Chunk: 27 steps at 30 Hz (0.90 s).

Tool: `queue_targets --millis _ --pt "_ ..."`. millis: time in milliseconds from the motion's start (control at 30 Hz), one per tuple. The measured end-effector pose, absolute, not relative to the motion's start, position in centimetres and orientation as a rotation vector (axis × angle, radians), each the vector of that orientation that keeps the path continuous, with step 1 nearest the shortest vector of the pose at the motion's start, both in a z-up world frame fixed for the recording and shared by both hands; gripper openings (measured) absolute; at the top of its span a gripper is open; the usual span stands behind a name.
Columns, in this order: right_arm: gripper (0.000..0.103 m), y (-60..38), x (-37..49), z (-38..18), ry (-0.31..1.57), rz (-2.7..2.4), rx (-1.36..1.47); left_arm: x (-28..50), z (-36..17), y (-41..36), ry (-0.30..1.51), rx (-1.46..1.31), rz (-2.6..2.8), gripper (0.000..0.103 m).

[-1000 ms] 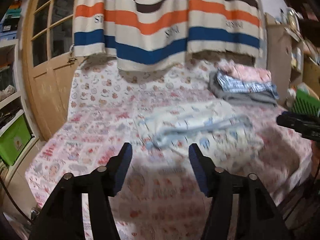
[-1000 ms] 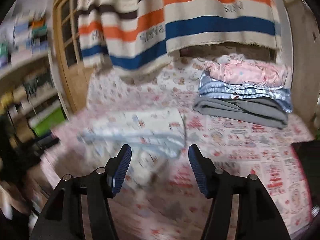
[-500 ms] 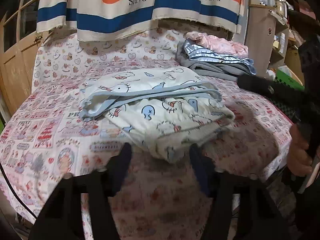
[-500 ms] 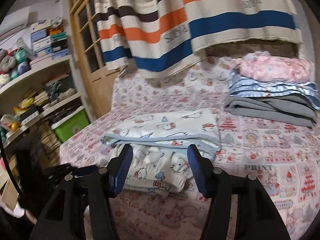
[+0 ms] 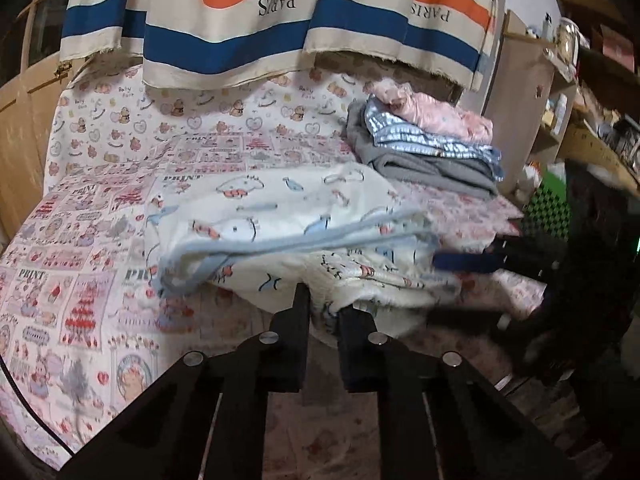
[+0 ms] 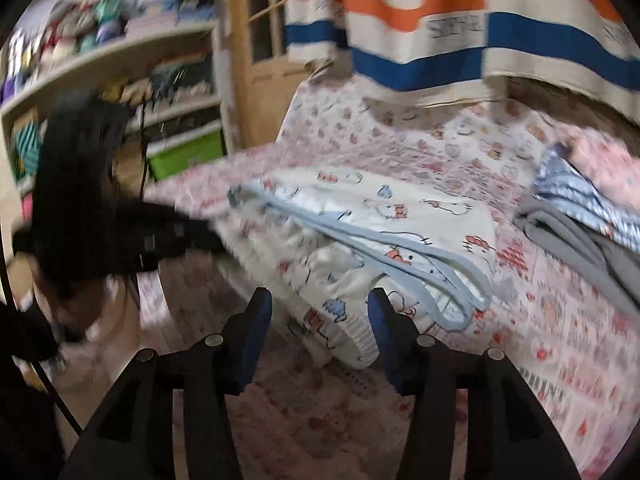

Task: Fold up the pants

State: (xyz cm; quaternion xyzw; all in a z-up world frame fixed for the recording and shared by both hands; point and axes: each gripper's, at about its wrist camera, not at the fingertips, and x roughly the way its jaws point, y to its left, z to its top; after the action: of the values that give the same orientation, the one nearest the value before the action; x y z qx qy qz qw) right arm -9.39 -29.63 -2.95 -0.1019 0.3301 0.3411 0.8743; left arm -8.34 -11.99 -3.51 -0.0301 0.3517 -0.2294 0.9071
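A bed dressed in a pink cartoon-print sheet fills the room's middle, with a striped orange, blue and cream cloth hanging over its far end and a wooden door off to the left. On the far right sits a stack of folded clothes, grey under blue under pink. The white cartoon pants, trimmed in pale blue, lie bunched mid-bed, near edge. The left tool is nearly closed, pinching the pants' near hem. The right tool is spread open, straddling the ribbed cuff, gripping nothing. Shelves at left are a blur, contents unreadable, and the person's dark shape blocks that side.
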Motion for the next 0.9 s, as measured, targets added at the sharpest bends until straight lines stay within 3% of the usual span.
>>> queue_targets --millis 100,200,300,467,533,600,700,767,833,900 --pt "0.054 -28.5 -9.8 -3.6 0.695 0.722 -0.34 -7.3 -3.1 -11.7 0.736 -0.107 -0.492 0.011" --pt "0.066 -27.2 -10.8 -4.0 0.651 0.717 -0.489 -6.2 -2.9 -11.3 0.747 -0.149 -0.501 0.011" --pt "0.066 -26.0 -11.4 -4.5 0.602 0.663 -0.597 -5.6 -2.7 -11.0 0.747 -0.176 -0.506 0.01" --pt "0.037 -25.4 -10.9 -5.3 0.585 0.621 -0.655 -5.0 -2.4 -10.3 0.76 -0.219 -0.535 0.01" --pt "0.036 -25.3 -10.8 -5.3 0.573 0.62 -0.659 -4.9 -2.4 -10.0 0.76 -0.228 -0.541 0.01" --pt "0.018 -25.1 -11.0 -5.2 0.548 0.599 -0.687 -4.7 -2.3 -9.9 0.761 -0.231 -0.544 0.01" --pt "0.017 -25.9 -9.8 -3.9 0.577 0.625 -0.593 -5.2 -1.9 -9.9 0.723 -0.179 -0.535 0.012" --pt "0.016 -26.8 -8.6 -3.0 0.595 0.647 -0.517 -5.8 -1.5 -9.8 0.692 -0.134 -0.529 0.019" --pt "0.016 -27.9 -7.2 -1.8 0.606 0.663 -0.437 -6.6 -1.0 -9.3 0.656 -0.106 -0.539 0.032" --pt "0.016 -29.0 -5.2 -0.7 0.622 0.692 -0.361 -7.2 -0.6 -8.8 0.632 -0.084 -0.542 0.037"
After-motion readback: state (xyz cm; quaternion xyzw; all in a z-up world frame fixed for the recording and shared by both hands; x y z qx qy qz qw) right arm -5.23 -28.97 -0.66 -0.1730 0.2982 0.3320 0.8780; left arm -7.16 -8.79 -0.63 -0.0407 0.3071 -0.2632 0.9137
